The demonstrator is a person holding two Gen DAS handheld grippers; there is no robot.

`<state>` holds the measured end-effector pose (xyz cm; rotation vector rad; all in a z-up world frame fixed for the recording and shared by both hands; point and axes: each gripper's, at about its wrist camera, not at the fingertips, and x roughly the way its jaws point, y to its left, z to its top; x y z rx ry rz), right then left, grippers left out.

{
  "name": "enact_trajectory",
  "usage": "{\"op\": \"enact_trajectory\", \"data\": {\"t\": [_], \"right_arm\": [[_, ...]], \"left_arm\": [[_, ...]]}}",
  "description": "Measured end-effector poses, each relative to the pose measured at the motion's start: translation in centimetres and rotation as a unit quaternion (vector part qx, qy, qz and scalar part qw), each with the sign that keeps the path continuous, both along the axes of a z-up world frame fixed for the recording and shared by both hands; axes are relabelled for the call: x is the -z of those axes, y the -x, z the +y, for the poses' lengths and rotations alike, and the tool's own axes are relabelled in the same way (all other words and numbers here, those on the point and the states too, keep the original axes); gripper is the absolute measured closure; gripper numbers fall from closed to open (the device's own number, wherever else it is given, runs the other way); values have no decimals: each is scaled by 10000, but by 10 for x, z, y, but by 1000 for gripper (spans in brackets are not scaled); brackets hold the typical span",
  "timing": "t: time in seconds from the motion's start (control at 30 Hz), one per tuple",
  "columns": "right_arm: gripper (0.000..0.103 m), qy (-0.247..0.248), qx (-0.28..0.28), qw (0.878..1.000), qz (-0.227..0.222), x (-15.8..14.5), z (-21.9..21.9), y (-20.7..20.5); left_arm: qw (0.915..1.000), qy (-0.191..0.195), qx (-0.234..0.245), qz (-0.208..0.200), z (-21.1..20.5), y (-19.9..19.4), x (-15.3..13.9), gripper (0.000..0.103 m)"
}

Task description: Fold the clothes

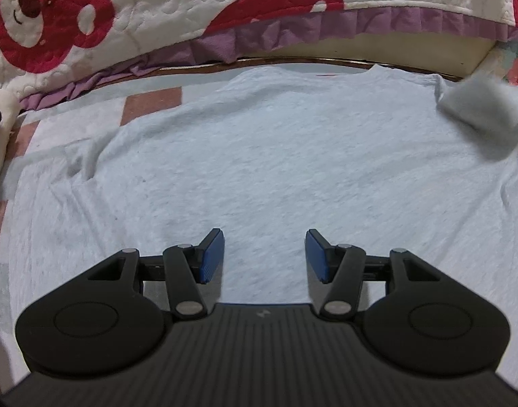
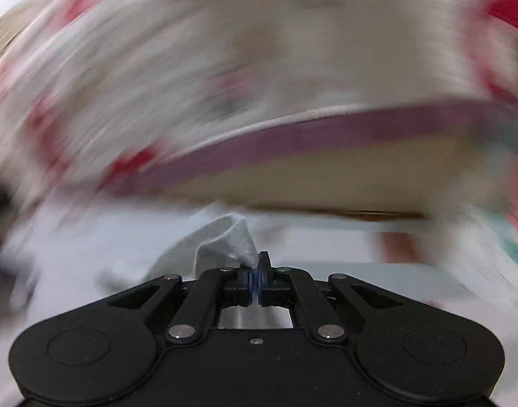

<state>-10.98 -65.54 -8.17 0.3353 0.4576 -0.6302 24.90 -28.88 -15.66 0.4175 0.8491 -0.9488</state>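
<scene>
T-shirt (image 1: 259, 142), pale grey-white, lies spread flat on a checked pink-and-white surface (image 1: 150, 105), its neck end toward the far edge beside a quilt (image 1: 164, 6) printed with red bears and trimmed with a purple frill. Left gripper (image 1: 264, 254) hovers over the shirt's middle, blue pads (image 1: 211, 254) spread wide apart, holding nothing. Right gripper (image 2: 256, 278) has its fingers pressed together on a bunched fold of the shirt's cloth; that view is heavily blurred. At the left view's right edge a lifted fold of the shirt shows, blurred. No readable writing shows.
</scene>
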Motion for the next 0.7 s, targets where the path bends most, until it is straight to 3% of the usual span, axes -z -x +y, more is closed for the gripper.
{"op": "enact_trajectory", "data": {"t": [0.1, 0.2, 0.23, 0.3, 0.43, 0.53, 0.6, 0.7], "right_arm": [[101, -693, 787, 9944, 144, 23, -50, 24], [101, -1391, 1224, 9821, 323, 54, -70, 30], [101, -1416, 1301, 9806, 384, 60, -70, 29], [101, -1383, 1426, 9788, 505, 72, -67, 29], [101, -1475, 1754, 9728, 342, 73, -64, 39], [90, -1063, 2191, 9664, 819, 70, -67, 46], [89, -764, 2482, 9587, 1159, 68, -69, 51], [82, -313, 2805, 9468, 1548, 61, -70, 58]], "left_arm": [[10000, -54, -20, -24, 4, -1, 2, 50], [9999, -95, -17, -69, 3, 0, 3, 49], [9999, -108, -16, -84, 3, 1, 3, 49], [9998, -136, -14, -114, 3, 2, 4, 49], [9998, -144, 13, -112, 6, 1, 5, 49], [9998, -141, 62, -95, 8, 0, 4, 49], [9997, -176, 98, -106, 8, -1, 2, 49], [9978, -249, 46, -617, 10, -8, -8, 47]]}}
